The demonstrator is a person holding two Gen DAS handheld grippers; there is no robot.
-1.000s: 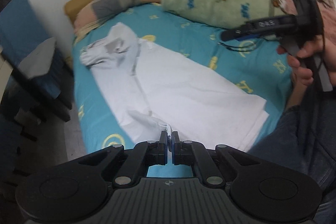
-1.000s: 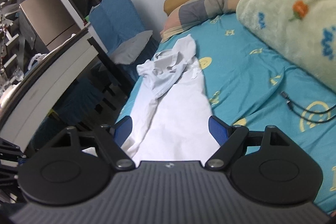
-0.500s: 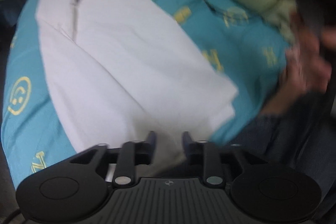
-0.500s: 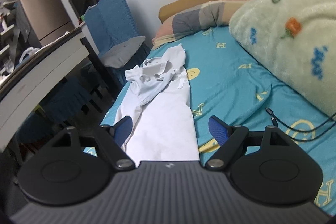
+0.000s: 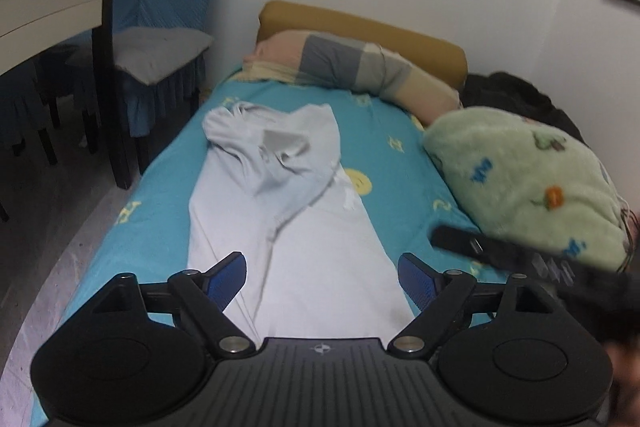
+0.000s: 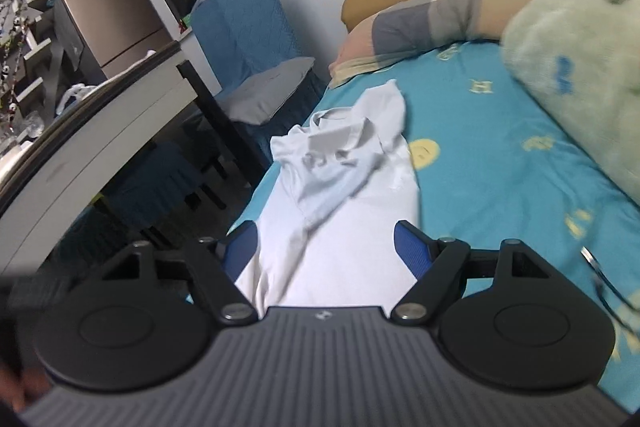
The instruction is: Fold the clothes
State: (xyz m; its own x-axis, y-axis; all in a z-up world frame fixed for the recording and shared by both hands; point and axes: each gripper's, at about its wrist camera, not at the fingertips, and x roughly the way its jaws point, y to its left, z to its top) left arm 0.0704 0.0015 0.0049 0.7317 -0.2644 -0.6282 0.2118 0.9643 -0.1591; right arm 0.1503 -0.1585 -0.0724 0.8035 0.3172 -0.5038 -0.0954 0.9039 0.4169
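Both grippers hang spread over a half-folded white shirt on the bed.

Left wrist view: the left gripper (image 5: pixel 322 277) has its jaws wide apart, holding nothing, above the near end of the white shirt (image 5: pixel 316 251). The shirt lies lengthwise along the bed's (image 5: pixel 160 183) left edge, its collar end bunched toward the pillow (image 5: pixel 352 67) at the head; the right gripper (image 5: pixel 520 259) shows blurred at the bed's right side, in front of the green blanket (image 5: pixel 524 175). Right wrist view: the right gripper (image 6: pixel 325 247) is likewise spread and empty over the shirt (image 6: pixel 344 227), a cable (image 6: pixel 600 279) lying near the bed's right edge. Judging the next fold, each gripper should pinch one near corner of the hem, both layers together, and carry it evenly toward the collar, smoothing the bunched sleeve first.
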